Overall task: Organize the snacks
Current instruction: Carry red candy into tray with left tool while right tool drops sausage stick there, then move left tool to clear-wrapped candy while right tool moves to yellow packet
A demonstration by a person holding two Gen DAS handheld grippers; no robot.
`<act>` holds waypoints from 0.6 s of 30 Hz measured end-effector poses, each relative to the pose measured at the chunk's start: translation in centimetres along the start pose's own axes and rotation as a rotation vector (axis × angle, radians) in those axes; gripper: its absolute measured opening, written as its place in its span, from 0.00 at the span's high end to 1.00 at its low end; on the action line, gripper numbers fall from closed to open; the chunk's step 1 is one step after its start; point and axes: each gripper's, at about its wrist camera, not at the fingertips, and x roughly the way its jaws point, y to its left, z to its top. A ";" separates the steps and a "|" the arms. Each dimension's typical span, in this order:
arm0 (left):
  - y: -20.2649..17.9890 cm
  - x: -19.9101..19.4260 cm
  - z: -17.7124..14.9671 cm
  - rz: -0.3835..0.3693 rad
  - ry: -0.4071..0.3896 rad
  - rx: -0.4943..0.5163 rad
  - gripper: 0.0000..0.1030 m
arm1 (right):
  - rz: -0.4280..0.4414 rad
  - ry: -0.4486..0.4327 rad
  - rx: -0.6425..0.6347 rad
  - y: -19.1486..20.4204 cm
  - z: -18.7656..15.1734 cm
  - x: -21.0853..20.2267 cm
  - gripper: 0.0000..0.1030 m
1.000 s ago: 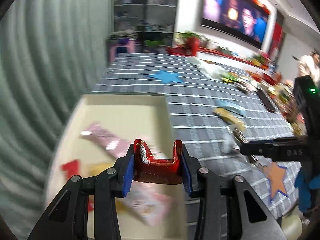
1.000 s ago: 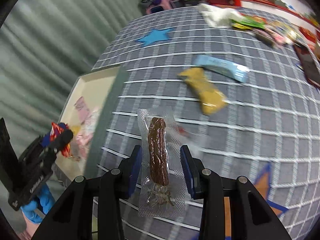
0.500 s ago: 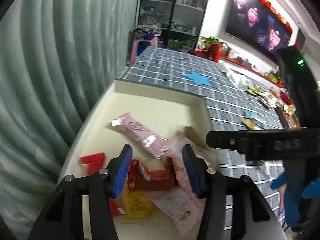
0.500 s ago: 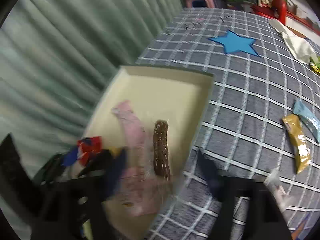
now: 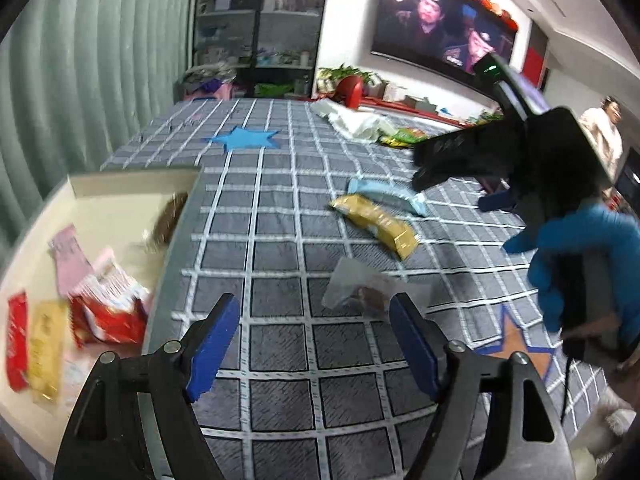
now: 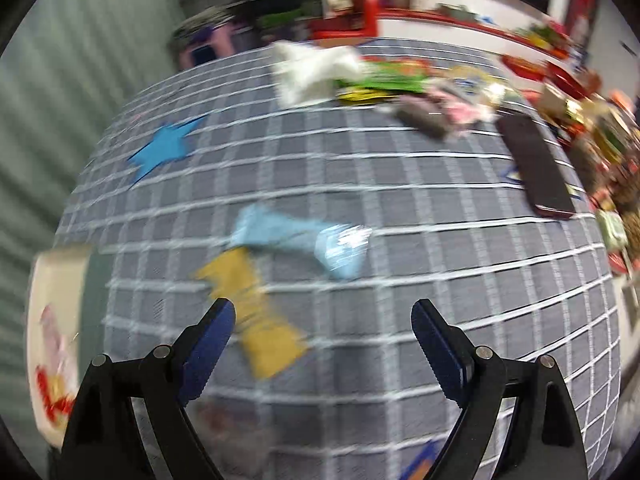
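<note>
My left gripper (image 5: 314, 344) is open and empty above the grey checked tablecloth, just right of the cream tray (image 5: 132, 182). The tray holds a red packet (image 5: 108, 320), a pink packet (image 5: 68, 260), a yellow packet (image 5: 44, 348) and a brown sausage pack (image 5: 168, 220). A clear packet (image 5: 360, 292) lies just ahead of the left gripper. My right gripper (image 6: 322, 328) is open and empty over a yellow packet (image 6: 256, 316) and a light blue packet (image 6: 300, 240). Both also show in the left wrist view, yellow (image 5: 376, 224) and blue (image 5: 384, 196).
A pile of snacks (image 6: 440, 92) and a white cloth (image 6: 312, 68) lie at the far side. A dark phone-like slab (image 6: 536, 168) lies at right. Blue star (image 5: 242, 138) and orange star (image 5: 516, 344) stickers mark the cloth. A green curtain hangs at left.
Both grippers let go of their snacks into the tray and opened. Both have swung right, away from the tray, over the tablecloth.
</note>
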 end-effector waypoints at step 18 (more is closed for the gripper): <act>-0.1 3.0 -1.2 0.039 0.096 -0.007 0.16 | 0.011 0.025 -0.255 3.6 -1.6 4.3 0.00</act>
